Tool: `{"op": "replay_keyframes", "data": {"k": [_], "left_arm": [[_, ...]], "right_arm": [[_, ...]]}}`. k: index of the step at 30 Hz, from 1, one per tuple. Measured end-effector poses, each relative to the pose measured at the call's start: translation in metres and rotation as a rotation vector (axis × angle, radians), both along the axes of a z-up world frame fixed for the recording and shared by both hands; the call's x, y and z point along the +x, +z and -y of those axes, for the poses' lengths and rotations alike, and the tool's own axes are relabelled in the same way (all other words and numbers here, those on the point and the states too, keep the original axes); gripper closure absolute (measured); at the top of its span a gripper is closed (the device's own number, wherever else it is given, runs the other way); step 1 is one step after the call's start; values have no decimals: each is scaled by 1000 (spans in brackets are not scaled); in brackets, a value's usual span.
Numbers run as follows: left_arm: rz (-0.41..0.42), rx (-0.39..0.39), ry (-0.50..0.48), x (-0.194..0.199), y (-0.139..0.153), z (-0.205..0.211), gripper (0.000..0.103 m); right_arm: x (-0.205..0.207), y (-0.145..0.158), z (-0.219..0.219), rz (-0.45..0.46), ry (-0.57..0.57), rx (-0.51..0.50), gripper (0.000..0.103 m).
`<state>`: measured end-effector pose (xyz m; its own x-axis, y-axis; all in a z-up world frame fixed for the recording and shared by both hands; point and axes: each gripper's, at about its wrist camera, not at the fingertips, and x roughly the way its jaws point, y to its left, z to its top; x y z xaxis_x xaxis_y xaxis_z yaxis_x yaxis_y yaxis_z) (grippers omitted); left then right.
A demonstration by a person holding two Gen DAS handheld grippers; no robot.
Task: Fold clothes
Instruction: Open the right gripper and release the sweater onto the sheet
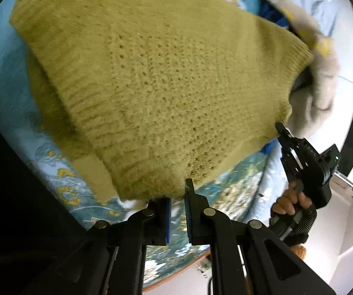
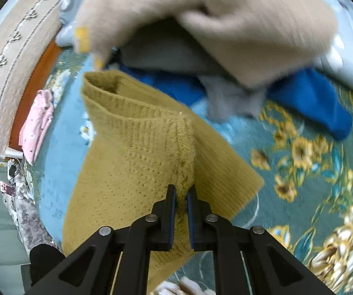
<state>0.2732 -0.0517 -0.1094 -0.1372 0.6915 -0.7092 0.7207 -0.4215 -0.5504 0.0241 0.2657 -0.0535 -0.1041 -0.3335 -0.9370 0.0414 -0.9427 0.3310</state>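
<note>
An olive-yellow knit sweater [image 1: 151, 73] hangs spread between both grippers above a blue floral bedspread [image 1: 237, 189]. My left gripper [image 1: 177, 196] is shut on the sweater's lower edge. My right gripper [image 2: 181, 196] is shut on a bunched corner of the sweater [image 2: 137, 152]; it also shows in the left wrist view [image 1: 282, 132], held by a hand at the sweater's right corner. The fabric between the grippers is taut and lifted.
A beige garment [image 2: 213, 19], a grey one [image 2: 230, 98] and a blue one [image 2: 311, 93] lie piled on the bedspread [image 2: 311, 172] beyond the sweater. A folded pink garment [image 2: 37, 123] lies at the bed's left edge. A white floor [image 1: 348, 221] lies past the bed.
</note>
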Motion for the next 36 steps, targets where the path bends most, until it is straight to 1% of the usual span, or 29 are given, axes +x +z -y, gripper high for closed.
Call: {"op": "replay_keyframes", "data": {"k": [4, 7, 12, 13, 14, 15, 16, 17, 18, 19, 20, 21, 23, 24, 26, 27, 30, 34, 36], "left_arm": [[11, -3, -3, 6, -5, 0, 94], [19, -4, -5, 11, -9, 0, 93], [33, -8, -8, 19, -16, 0, 93], [36, -8, -9, 21, -17, 0, 93], [39, -9, -9, 23, -18, 0, 93], [41, -9, -10, 24, -19, 0, 89], [41, 7, -5, 26, -18, 1, 85], [40, 30, 5, 28, -16, 4, 73], [42, 46, 17, 31, -15, 8, 66], [35, 62, 29, 30, -12, 4, 66], [20, 77, 38, 30, -8, 3, 65], [4, 84, 41, 30, -3, 7, 62], [-29, 81, 58, 25, 7, 16, 59], [-51, 69, 77, 23, 13, 24, 59], [-109, 11, 104, 8, 27, 43, 59], [-124, -18, 109, 3, 29, 50, 59], [-125, -92, 107, -4, 22, 65, 59], [-127, -191, 105, -14, 12, 84, 59], [-127, -240, 103, -19, 7, 94, 59]], "right_arm": [[9, -36, -6, 57, -31, 27, 94], [13, -52, -10, 72, -55, 47, 94], [13, -57, -2, 56, -18, 98, 93], [12, -57, 0, 54, -10, 105, 92], [12, -57, 2, 51, -2, 111, 89], [11, -55, 3, 46, 7, 114, 89], [11, -52, 3, 41, 14, 115, 87], [10, -49, 3, 36, 21, 116, 85], [10, -45, 1, 26, 24, 122, 81], [10, -40, -2, 16, 26, 129, 74], [8, -34, -4, -1, 23, 136, 71], [6, -27, -7, -19, 19, 143, 67], [-1, -10, -7, -64, 9, 134, 66], [-5, -2, -5, -84, 10, 125, 65], [-13, 13, -1, -125, 11, 106, 65], [-16, 20, 3, -146, 17, 91, 65], [-30, 44, 23, -216, 70, 12, 65], [-34, 65, 88, -277, 219, -95, 65], [-34, 65, 127, -260, 333, -149, 65]]}}
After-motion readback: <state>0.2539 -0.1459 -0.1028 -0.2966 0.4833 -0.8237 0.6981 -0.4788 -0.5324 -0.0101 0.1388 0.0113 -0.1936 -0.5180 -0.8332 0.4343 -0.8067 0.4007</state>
